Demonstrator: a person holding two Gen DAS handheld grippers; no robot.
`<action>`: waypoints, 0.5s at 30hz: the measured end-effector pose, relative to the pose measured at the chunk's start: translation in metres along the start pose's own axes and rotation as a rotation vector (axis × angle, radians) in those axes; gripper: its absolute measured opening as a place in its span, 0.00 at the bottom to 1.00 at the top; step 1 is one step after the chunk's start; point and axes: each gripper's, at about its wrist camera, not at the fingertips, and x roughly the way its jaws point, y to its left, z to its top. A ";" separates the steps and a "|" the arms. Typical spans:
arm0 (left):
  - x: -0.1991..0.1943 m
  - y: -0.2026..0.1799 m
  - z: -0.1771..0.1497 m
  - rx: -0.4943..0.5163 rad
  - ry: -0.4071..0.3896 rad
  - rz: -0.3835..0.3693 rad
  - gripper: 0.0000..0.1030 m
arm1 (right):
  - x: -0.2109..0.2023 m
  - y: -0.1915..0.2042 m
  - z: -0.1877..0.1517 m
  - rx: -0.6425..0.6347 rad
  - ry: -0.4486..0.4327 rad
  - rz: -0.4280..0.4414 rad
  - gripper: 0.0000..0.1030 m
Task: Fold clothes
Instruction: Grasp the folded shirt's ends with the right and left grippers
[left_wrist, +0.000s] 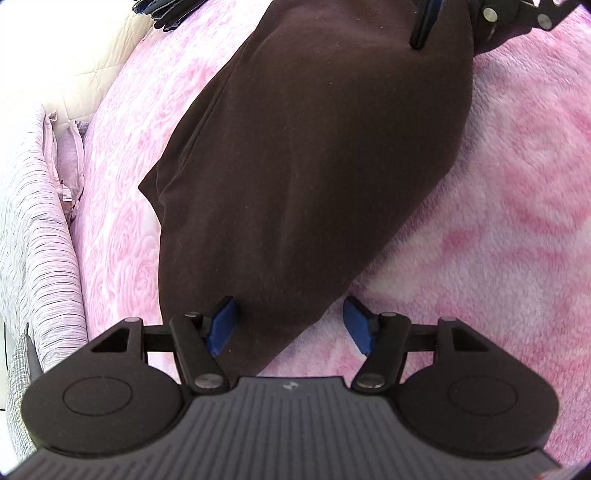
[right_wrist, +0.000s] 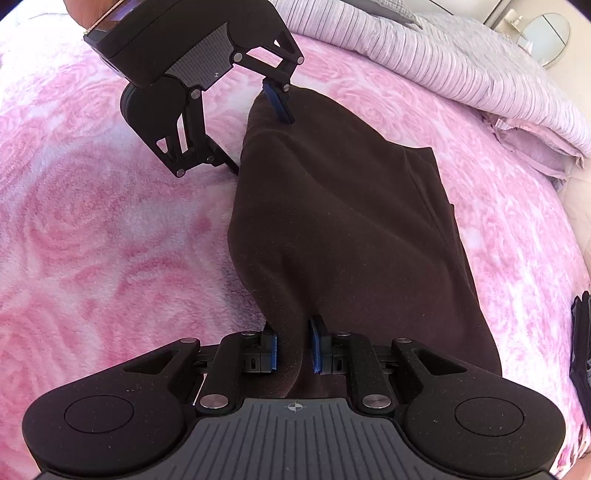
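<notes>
A dark brown garment (left_wrist: 317, 155) lies stretched out on a pink rose-patterned blanket (left_wrist: 498, 221). My left gripper (left_wrist: 290, 325) is open, and the garment's near end sits between its blue pads (left_wrist: 221, 325) without being pressed. In the right wrist view my right gripper (right_wrist: 294, 350) is shut on a bunched fold at the other end of the garment (right_wrist: 351, 229). That view also shows the left gripper's upper finger (right_wrist: 279, 103) against the far end, with the lower finger hidden behind the cloth. The right gripper (left_wrist: 419, 38) shows at the top of the left wrist view.
A striped lilac duvet (left_wrist: 40, 240) (right_wrist: 461, 74) is bunched along one edge of the bed. Dark folded clothes (left_wrist: 166, 14) (right_wrist: 581, 339) lie at the blanket's edge. A person's hand (right_wrist: 88, 11) holds the left gripper. A round mirror (right_wrist: 550, 37) stands beyond the bed.
</notes>
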 end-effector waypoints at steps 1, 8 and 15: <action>0.000 0.000 0.000 0.000 -0.001 0.000 0.59 | 0.000 0.000 0.000 0.000 0.001 0.001 0.16; -0.002 -0.003 0.001 0.000 0.000 0.007 0.59 | -0.004 -0.004 0.005 0.021 0.011 0.025 0.13; -0.006 -0.009 0.004 0.048 -0.003 0.006 0.54 | -0.017 -0.010 0.001 0.008 0.006 0.029 0.12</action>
